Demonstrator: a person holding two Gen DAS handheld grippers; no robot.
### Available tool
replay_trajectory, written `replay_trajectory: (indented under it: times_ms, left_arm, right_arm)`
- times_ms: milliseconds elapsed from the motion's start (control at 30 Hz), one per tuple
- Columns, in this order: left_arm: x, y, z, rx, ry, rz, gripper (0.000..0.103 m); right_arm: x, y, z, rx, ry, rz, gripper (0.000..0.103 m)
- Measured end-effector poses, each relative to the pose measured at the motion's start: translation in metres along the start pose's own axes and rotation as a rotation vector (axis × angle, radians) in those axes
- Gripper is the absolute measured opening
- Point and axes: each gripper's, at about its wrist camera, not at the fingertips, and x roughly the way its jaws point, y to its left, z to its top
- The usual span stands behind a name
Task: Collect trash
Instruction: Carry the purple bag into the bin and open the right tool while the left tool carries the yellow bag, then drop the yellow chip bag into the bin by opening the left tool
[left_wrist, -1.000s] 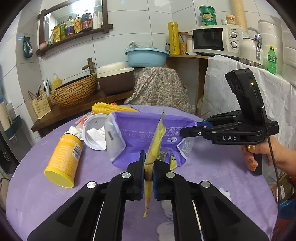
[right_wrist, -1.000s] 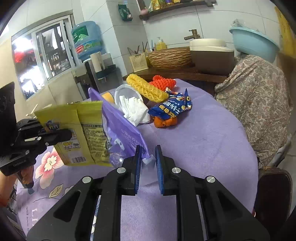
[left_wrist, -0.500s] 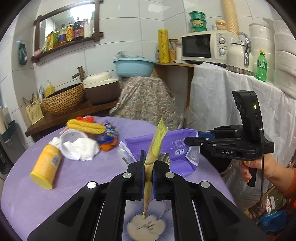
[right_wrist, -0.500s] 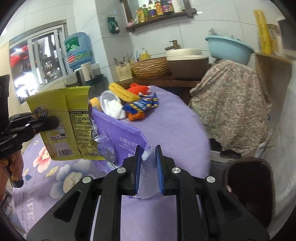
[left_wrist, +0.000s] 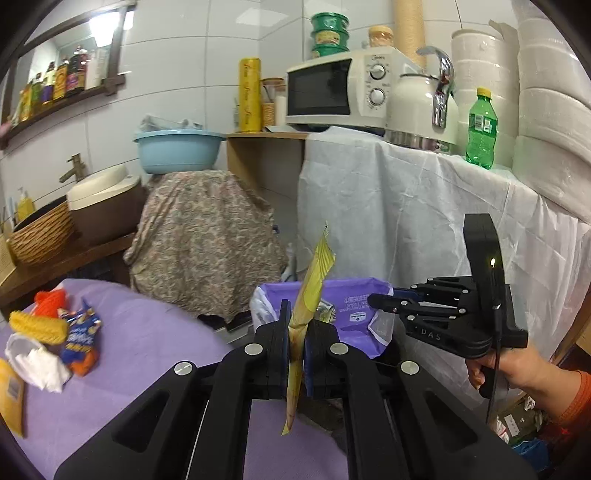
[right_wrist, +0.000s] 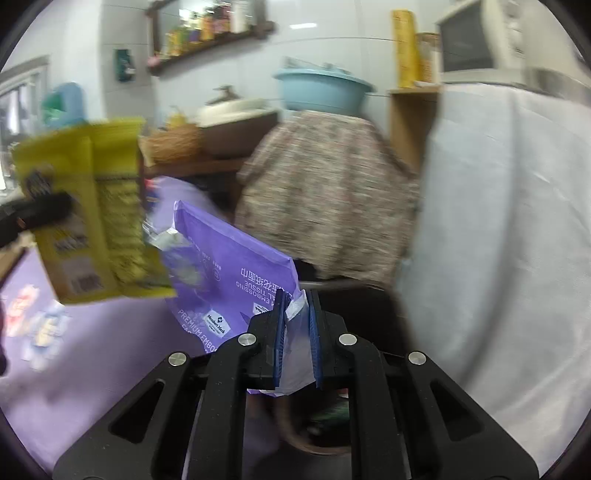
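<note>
My left gripper (left_wrist: 295, 328) is shut on a flat yellow snack wrapper (left_wrist: 310, 295), held edge-on and upright above the table's right edge. The wrapper also shows blurred in the right wrist view (right_wrist: 92, 214), with the left gripper's finger (right_wrist: 37, 210) across it. My right gripper (right_wrist: 296, 317) is shut on the corner of an empty purple tissue bag (right_wrist: 229, 273) and holds it in the air past the table edge. In the left wrist view the right gripper (left_wrist: 373, 301) and the purple bag (left_wrist: 347, 306) hang just behind the yellow wrapper.
A round table with a purple cloth (left_wrist: 147, 350) carries a blue snack bag (left_wrist: 79, 332), white tissue (left_wrist: 37, 365), yellow (left_wrist: 35, 325) and orange sponges and a yellow bottle (left_wrist: 9, 398). A dark bin rim (right_wrist: 314, 439) lies below the right gripper. A white-draped counter (left_wrist: 406, 206) stands right.
Both grippers have swung right with their wrappers, from over the table to beyond its right edge. The bin now sits under the right gripper. The right wrist view is motion-blurred.
</note>
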Motion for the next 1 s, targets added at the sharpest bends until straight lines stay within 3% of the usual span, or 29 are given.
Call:
replay_trajectory:
  times_ms: [167,367,500,600,733,1000]
  left_arm:
    - [0.040,-0.014,0.010,-0.024,0.037,-0.020,0.007]
    - [0.081,-0.017,0.001,-0.069,0.110,-0.024,0.007]
    - [0.101,-0.022,-0.011,-0.059,0.161,-0.033,0.007]
    - [0.113,-0.024,-0.017,-0.071,0.190,-0.051,0.007]
    - [0.127,-0.029,-0.022,-0.070,0.226,-0.054,0.007]
    - [0.175,-0.044,-0.024,-0.090,0.297,-0.043,0.007]
  right_arm:
    - [0.031,-0.023,-0.027,-0.067,0.074,-0.173,0.013]
    - [0.085,-0.050,-0.068,-0.009,0.224,-0.247,0.013]
    - [0.110,-0.062,-0.098,0.076,0.298,-0.219,0.015]
    - [0.121,-0.059,-0.109,0.081,0.322,-0.232,0.023]
    - [0.119,-0.058,-0.116,0.109,0.311,-0.241,0.058]
    - [0.090,-0.062,-0.114,0.211,0.227,-0.206,0.064]
